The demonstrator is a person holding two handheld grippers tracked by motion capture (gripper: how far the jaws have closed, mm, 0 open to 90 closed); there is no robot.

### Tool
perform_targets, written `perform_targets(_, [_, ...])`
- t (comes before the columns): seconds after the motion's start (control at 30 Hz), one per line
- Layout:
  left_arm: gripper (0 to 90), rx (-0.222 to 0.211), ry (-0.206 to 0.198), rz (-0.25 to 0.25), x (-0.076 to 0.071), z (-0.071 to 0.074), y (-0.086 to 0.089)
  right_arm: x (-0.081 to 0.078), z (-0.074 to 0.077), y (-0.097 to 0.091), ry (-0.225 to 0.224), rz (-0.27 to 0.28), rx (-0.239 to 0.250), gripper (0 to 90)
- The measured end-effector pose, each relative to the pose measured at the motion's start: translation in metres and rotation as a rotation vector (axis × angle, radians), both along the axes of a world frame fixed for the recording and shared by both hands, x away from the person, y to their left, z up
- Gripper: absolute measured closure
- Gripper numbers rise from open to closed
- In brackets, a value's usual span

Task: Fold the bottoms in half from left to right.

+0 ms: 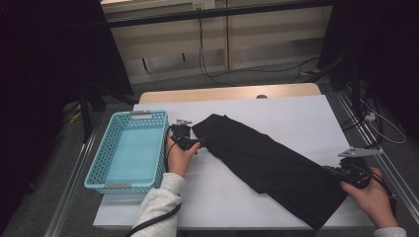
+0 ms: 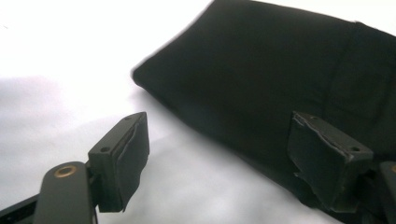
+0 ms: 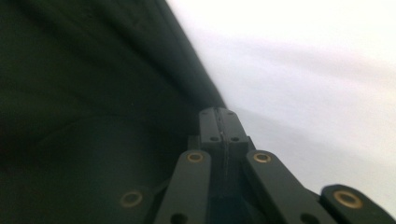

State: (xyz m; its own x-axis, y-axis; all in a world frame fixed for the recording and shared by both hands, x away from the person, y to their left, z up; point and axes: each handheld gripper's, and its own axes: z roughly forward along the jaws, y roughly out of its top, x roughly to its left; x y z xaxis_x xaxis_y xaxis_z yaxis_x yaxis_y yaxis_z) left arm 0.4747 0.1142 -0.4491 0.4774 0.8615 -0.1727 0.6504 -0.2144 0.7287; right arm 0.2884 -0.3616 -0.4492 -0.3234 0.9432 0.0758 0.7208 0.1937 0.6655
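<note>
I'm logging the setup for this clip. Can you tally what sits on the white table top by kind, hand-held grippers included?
Black folded cloth: 1
Light blue plastic basket: 1
Grippers: 2, the left gripper and the right gripper
Total: 4

The long black folded cloth covers the tips of the right gripper in the high view, so whether it holds the cloth cannot be told there. In the right gripper view the jaws are pressed together at the cloth's edge, and that picture is blurry. In the left gripper view the cloth runs off the right edge. The white surface is cut off at the bottom of the high view.
</note>
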Motion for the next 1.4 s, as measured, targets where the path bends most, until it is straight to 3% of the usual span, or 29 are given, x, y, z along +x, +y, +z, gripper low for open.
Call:
perform_targets(0.17, [21.8,0.012,0.012,0.05,0.014,0.001,0.001,-0.005,0.001,-0.004,-0.004,0.006,0.006,87.6])
perform_targets(0.23, [22.2,0.022,0.022,0.065,0.019,-0.001,0.001,-0.005,0.002,-0.004,-0.033,0.006,-0.008,72.2])
perform_targets(0.33, [22.5,0.032,0.038,0.067,0.027,-0.005,0.0,-0.006,0.005,-0.002,-0.054,0.005,0.015,60.5])
perform_targets(0.5, [24.1,0.042,0.038,0.063,0.034,-0.009,-0.003,-0.009,0.008,0.004,-0.071,0.027,0.026,51.9])
perform_targets(0.57, [32.3,0.013,0.049,0.051,0.034,-0.008,-0.006,-0.009,0.009,0.006,-0.076,0.034,0.026,49.2])
perform_targets(0.7, [44.5,0.018,0.079,0.021,0.032,-0.005,-0.012,-0.011,0.01,0.009,-0.085,0.053,0.027,45.4])
perform_targets(0.87, [70.7,-0.038,0.13,0.037,0.032,-0.005,-0.014,-0.01,0.009,0.011,-0.091,0.055,0.029,41.9])
perform_targets(0.97, [82.1,-0.058,0.138,0.028,0.033,-0.006,-0.018,-0.01,0.009,0.013,-0.096,0.065,0.029,40.1])
perform_targets(1.2, [86.2,-0.046,0.158,0.044,0.038,0.009,-0.017,-0.009,0.011,0.017,-0.109,0.081,0.038,35.2])
perform_targets(1.4, [86.4,-0.052,0.135,0.064,0.044,0.033,-0.005,-0.009,0.011,0.017,-0.109,0.083,0.05,32.7])
